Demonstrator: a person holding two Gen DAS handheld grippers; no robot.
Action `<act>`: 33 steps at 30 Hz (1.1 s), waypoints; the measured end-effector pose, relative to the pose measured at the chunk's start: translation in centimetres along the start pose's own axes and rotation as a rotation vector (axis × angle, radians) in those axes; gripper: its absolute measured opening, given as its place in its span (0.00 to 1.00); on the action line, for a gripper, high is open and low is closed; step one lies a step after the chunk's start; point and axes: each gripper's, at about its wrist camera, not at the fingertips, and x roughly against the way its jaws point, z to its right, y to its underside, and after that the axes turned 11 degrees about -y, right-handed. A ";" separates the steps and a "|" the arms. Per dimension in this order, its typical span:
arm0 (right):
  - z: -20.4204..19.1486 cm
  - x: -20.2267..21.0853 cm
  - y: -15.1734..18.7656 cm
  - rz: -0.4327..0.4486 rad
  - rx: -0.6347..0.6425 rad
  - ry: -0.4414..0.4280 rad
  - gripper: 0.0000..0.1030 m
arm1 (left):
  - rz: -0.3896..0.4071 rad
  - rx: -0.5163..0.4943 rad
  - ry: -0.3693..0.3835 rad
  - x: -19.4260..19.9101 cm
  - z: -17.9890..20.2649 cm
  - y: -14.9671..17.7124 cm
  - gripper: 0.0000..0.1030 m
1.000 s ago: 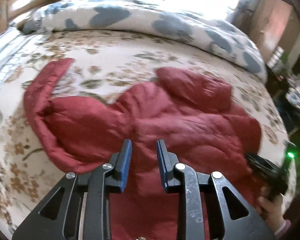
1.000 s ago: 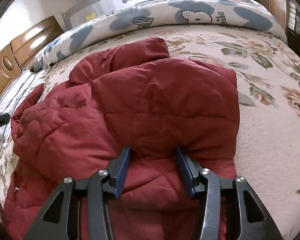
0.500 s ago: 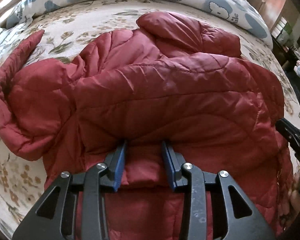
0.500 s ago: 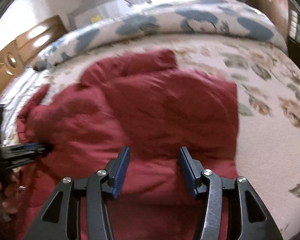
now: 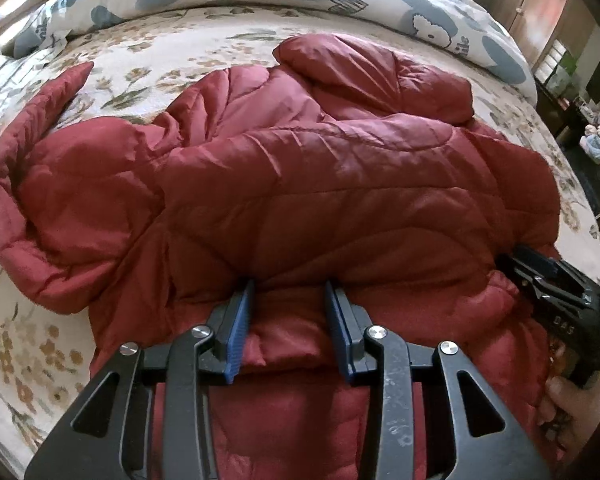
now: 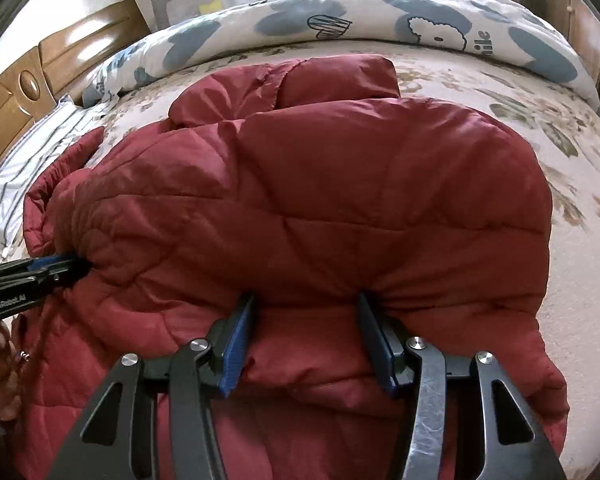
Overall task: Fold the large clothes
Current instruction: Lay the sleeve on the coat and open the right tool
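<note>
A dark red quilted puffer jacket [image 5: 340, 200] lies on the flowered bed, folded over on itself; it also fills the right wrist view [image 6: 320, 208]. My left gripper [image 5: 290, 292] is open, its blue pads pressed against the edge of the folded top layer. My right gripper [image 6: 306, 304] is open wider, its pads against the same fold edge further right. Each gripper shows in the other's view: the right one at the jacket's right edge [image 5: 556, 284], the left one at its left edge [image 6: 40, 272]. One sleeve [image 5: 40, 128] sticks out to the far left.
The floral bedspread [image 5: 160, 52] surrounds the jacket. A rolled white-and-blue duvet [image 6: 380, 20] lies along the far side. A wooden headboard [image 6: 60, 64] and a striped pillow [image 6: 32, 152] are at the left. Dark furniture [image 5: 572, 80] stands beyond the bed's right edge.
The left gripper came down and forward from above the jacket to the fold edge and opened wider. The right gripper stayed at the fold, pressing in closer. The top layer now lies folded over.
</note>
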 end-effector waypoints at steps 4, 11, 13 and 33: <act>-0.1 0.9 -0.1 0.024 -0.006 -0.010 0.52 | 0.002 0.042 0.010 1.5 -1.6 0.2 0.35; -1.5 4.7 0.5 0.073 -0.027 -0.067 0.52 | 0.014 0.091 -0.024 3.2 -4.6 0.8 0.40; -1.9 5.7 0.8 0.078 -0.028 -0.094 0.52 | 0.011 0.105 -0.024 3.3 -5.4 1.0 0.40; -3.5 8.4 4.6 0.020 -0.089 -0.195 0.57 | 0.033 0.197 -0.170 4.0 -12.1 -0.2 0.49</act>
